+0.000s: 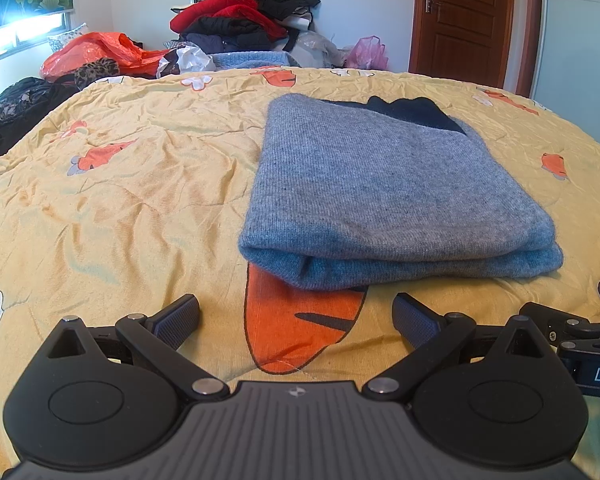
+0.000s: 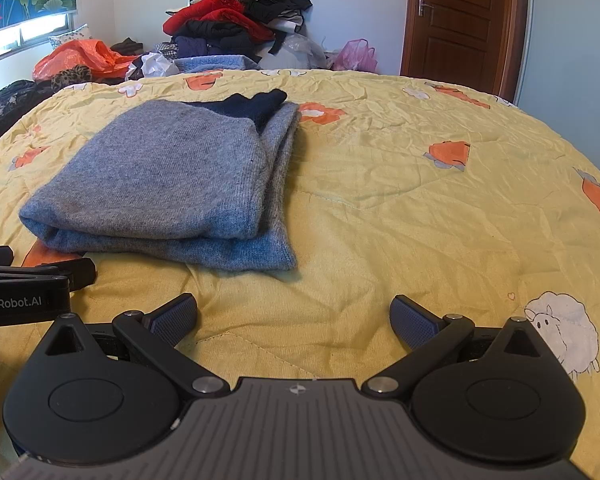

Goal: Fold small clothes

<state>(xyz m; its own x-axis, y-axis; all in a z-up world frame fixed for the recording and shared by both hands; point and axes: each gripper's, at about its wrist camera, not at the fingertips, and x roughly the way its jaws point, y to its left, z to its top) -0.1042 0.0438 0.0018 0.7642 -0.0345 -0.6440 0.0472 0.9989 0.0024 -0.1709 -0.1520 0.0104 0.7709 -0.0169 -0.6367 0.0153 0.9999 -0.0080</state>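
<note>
Lying folded on the yellow quilt [image 1: 140, 184], the grey sweater [image 1: 380, 200] sits at one o'clock of the left gripper [image 1: 296, 320] and eleven o'clock of the right gripper [image 2: 294, 318]. Both hover with fingers spread wide, empty, probably because the fold looks finished.

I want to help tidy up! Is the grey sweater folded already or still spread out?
Folded. The grey sweater lies on the yellow bedspread as a neat stacked rectangle, its layers showing along the near edge. Neither gripper touches it.
</note>
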